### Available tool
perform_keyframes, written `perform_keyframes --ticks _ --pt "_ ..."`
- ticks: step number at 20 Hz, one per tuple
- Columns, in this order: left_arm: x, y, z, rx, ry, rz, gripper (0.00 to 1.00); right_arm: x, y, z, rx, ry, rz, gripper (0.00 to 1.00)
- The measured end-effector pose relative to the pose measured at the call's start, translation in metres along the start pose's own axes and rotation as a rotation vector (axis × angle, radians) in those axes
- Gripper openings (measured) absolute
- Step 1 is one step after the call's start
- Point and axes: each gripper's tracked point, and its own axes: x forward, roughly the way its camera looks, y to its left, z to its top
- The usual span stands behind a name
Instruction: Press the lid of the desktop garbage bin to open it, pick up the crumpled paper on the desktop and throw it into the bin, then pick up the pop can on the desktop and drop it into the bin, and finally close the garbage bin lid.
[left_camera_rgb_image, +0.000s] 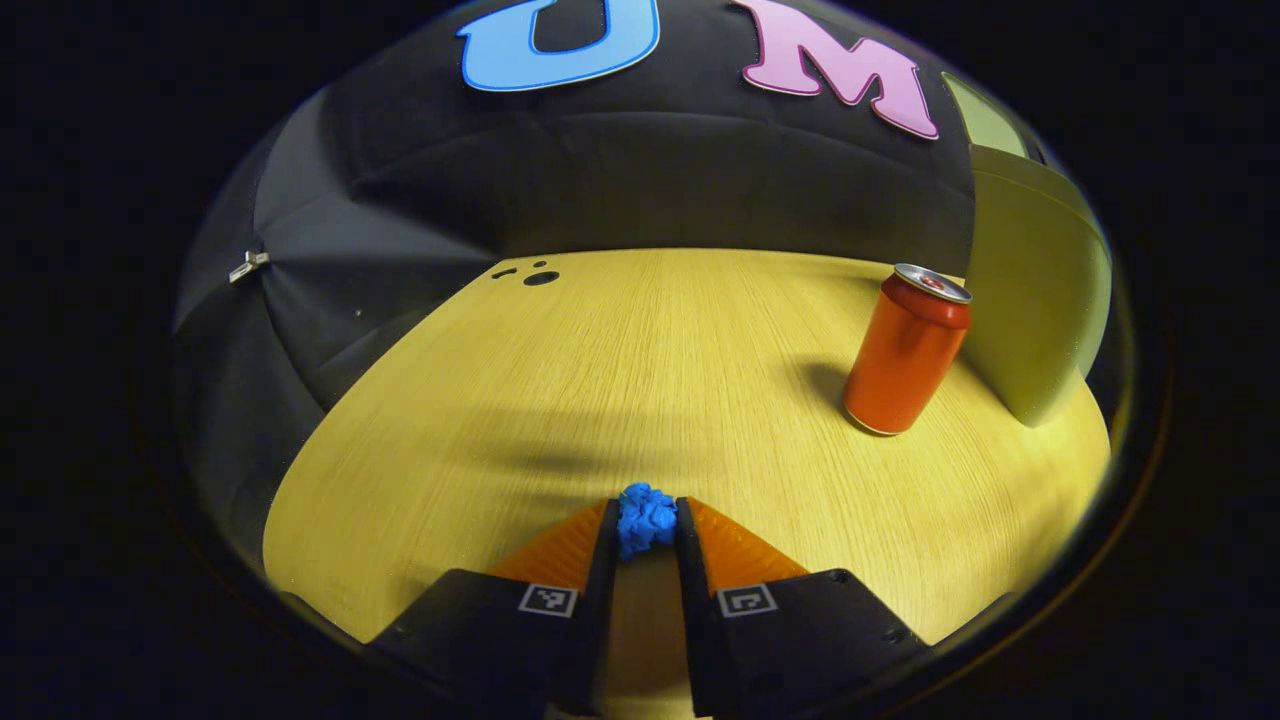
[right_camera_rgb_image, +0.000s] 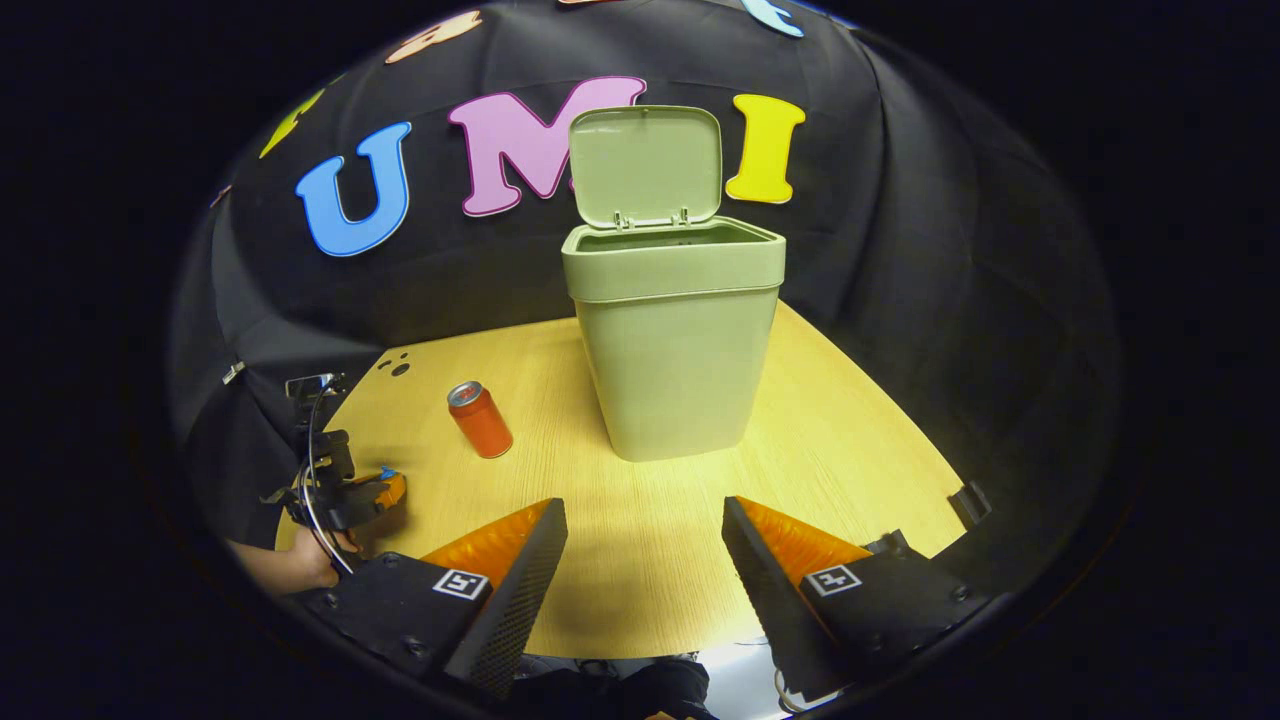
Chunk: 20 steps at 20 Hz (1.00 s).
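Inside, the open-lidded garbage bin (right_camera_rgb_image: 678, 340) looks dark, contents unseen.

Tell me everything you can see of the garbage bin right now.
The garbage bin is a pale green, plastic-looking box that tapers toward its base, with a thicker collar around the rim. Its lid is hinged at the back and stands open, roughly upright. It sits upright on the wooden desktop in front of the booth wall. The pop can stands apart from it, and neither gripper touches it. Its contents are not visible.
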Motion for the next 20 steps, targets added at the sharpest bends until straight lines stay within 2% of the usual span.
perform_keyframes --ticks 1,3,4,9,10,14,15,18,20 --pt "0.0 0.0 0.0 0.011 0.002 0.003 0.31 0.002 -0.001 0.0 -0.002 0.002 0.002 0.98" --pt "-0.004 -0.002 0.0 -0.002 0.017 0.003 0.31 0.004 -0.005 0.001 -0.011 0.007 0.007 0.98" --pt "-0.007 -0.002 0.002 -0.014 0.017 0.008 0.35 0.006 -0.007 0.001 -0.014 0.013 0.012 0.98" --pt "-0.029 -0.005 0.038 -0.034 -0.036 0.016 0.3 0.024 -0.013 0.011 -0.037 0.018 0.057 0.98" --pt "-0.036 -0.007 0.049 -0.039 -0.052 0.017 0.35 0.028 -0.015 0.013 -0.04 0.02 0.074 0.98" --pt "-0.072 -0.015 0.092 -0.064 -0.116 0.039 0.35 0.045 -0.02 0.028 -0.081 0.001 0.139 0.98" --pt "-0.081 -0.019 0.104 -0.075 -0.131 0.039 0.3 0.049 -0.022 0.03 -0.095 -0.002 0.154 0.99" --pt "-0.106 -0.04 0.149 -0.107 -0.205 0.023 0.39 0.057 -0.031 0.028 -0.114 0.005 0.197 0.99" --pt "-0.119 -0.061 0.185 -0.114 -0.261 0.0 0.39 0.063 -0.039 0.025 -0.112 0.017 0.216 0.99"
